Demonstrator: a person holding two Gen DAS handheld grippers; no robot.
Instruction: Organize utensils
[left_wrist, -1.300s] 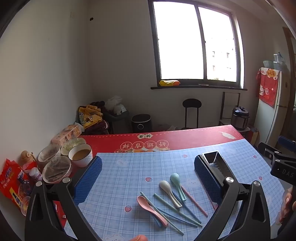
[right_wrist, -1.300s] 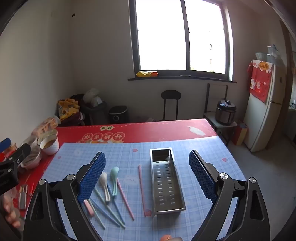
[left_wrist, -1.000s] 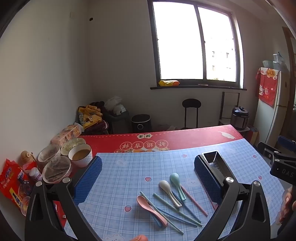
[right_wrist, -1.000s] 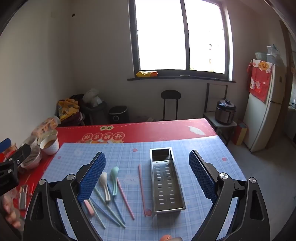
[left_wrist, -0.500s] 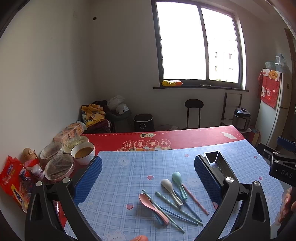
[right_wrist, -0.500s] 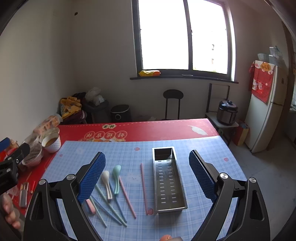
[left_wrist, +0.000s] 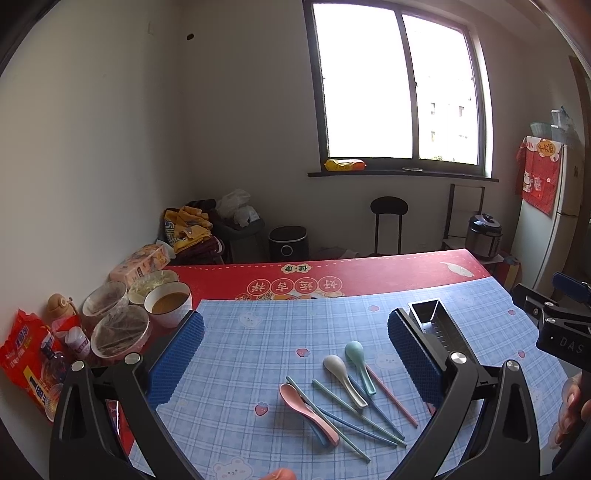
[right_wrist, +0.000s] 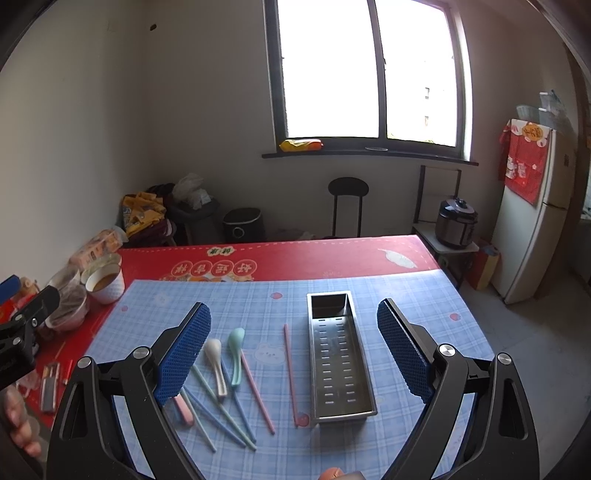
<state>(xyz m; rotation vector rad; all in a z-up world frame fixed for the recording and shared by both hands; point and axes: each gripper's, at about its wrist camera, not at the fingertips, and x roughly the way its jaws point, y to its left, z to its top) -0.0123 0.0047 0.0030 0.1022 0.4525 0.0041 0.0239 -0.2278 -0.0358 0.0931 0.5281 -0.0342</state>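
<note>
While both my grippers, left gripper (left_wrist: 295, 354) and right gripper (right_wrist: 293, 347), hang wide open, nothing is picked; next I grab a spoon (right_wrist: 215, 360) lower left for the tray (right_wrist: 338, 413).

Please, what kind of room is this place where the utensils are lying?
Most likely a home kitchen or dining room. A table with a red cover holds spoons, chopsticks and bowls of food; a white fridge stands at the right, with a pressure cooker on a low stand beside it.
</note>
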